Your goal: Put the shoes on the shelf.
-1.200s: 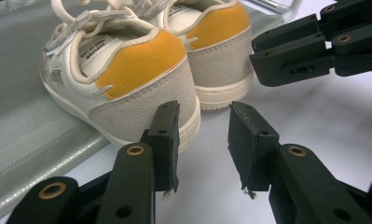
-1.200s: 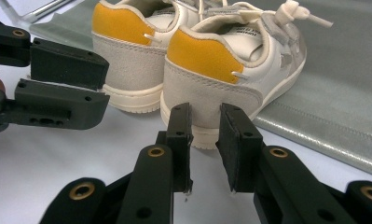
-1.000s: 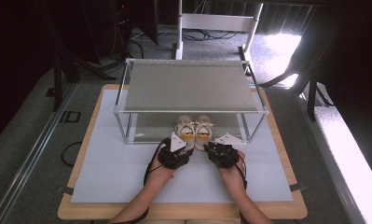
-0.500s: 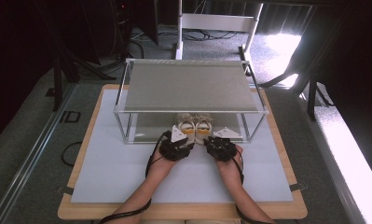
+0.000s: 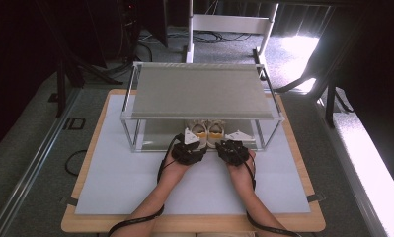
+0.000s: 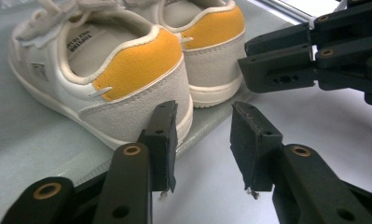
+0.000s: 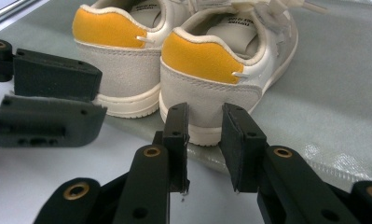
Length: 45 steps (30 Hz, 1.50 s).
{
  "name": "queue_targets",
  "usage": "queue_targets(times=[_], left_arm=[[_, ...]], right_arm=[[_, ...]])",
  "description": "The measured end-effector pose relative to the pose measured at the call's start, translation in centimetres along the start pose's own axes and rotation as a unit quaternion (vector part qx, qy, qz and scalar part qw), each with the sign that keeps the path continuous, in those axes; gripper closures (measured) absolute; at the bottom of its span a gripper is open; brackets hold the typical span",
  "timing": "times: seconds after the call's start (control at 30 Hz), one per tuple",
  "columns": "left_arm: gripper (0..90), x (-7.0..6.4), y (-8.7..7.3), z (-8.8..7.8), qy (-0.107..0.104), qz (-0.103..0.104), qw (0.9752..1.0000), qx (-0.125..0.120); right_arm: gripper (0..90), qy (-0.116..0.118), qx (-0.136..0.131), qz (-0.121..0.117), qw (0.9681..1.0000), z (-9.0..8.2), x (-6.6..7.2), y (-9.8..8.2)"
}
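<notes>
Left gripper (image 6: 203, 140): jaws apart with nothing between them, released; they sat just short of the heel of the left shoe (image 6: 104, 70), the left-hand jaw in that view overlapping the heel's lower edge, contact not resolvable. Right gripper (image 7: 205, 142): jaws also apart and empty, a narrow gap, aimed at the heel of the right shoe (image 7: 221, 70); whether the tips touched the sole I couldn't tell. Each gripper view also caught the other gripper off to the side, beside the other shoe's heel. Both shoes were white with grey suede heel panels and orange-yellow collars, standing upright side by side, heels toward the person, toes pointing in. They stood on the lower shelf (image 7: 342, 93) of a two-tier rack (image 5: 199, 91), at its front edge, with the heels close to the lip. In the high view the left gripper (image 5: 186, 148) and right gripper (image 5: 230, 148) were side by side at the rack's front opening, near each other but apart, with the shoes just beyond them under the top shelf. The rack stood on a white mat (image 5: 110, 182) over a wooden table (image 5: 86, 223); both forearms came in from the bottom edge, cables trailing back.
</notes>
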State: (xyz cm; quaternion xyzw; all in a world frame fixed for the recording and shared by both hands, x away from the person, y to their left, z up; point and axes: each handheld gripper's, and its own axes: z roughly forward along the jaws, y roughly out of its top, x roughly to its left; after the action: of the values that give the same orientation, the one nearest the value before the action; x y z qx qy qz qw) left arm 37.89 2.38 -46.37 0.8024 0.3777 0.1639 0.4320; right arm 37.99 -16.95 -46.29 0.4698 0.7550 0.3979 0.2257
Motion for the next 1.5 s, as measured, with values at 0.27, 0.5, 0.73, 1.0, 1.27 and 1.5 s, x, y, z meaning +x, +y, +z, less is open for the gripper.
queue_targets(times=[0.27,0.5,0.73,1.0,1.27,1.5], left_arm=[[58.4,0.1,0.2,0.3,-0.005,-0.01,0.9999,0.003],[40.2,0.0,0.1,-1.0,0.026,-0.008,0.9996,0.0],[25.0,-0.2,-0.1,-2.0,0.034,-0.008,0.9992,0.018],[8.9,-0.3,-1.1,-3.1,0.037,0.01,0.9993,0.0],[8.8,-0.4,-2.1,-3.9,0.04,0.012,0.9991,0.004],[8.9,0.0,-3.0,-4.9,0.043,0.003,0.999,-0.01]], right_arm=[[64.8,0.006,0.002,0.008,1.0,0.3,-0.3,0.1],[46.5,-0.015,-0.008,-0.005,0.9998,-0.6,-0.4,-0.4],[38.5,-0.008,-0.011,0.014,0.9998,-1.3,-0.9,-0.9],[13.8,0.013,-0.022,-0.012,0.9996,-2.0,-1.0,-1.5],[14.0,0.006,-0.02,-0.03,0.9993,-2.9,-1.1,-2.1],[13.9,0.014,-0.023,-0.029,0.9992,-3.9,-1.7,-3.3]])
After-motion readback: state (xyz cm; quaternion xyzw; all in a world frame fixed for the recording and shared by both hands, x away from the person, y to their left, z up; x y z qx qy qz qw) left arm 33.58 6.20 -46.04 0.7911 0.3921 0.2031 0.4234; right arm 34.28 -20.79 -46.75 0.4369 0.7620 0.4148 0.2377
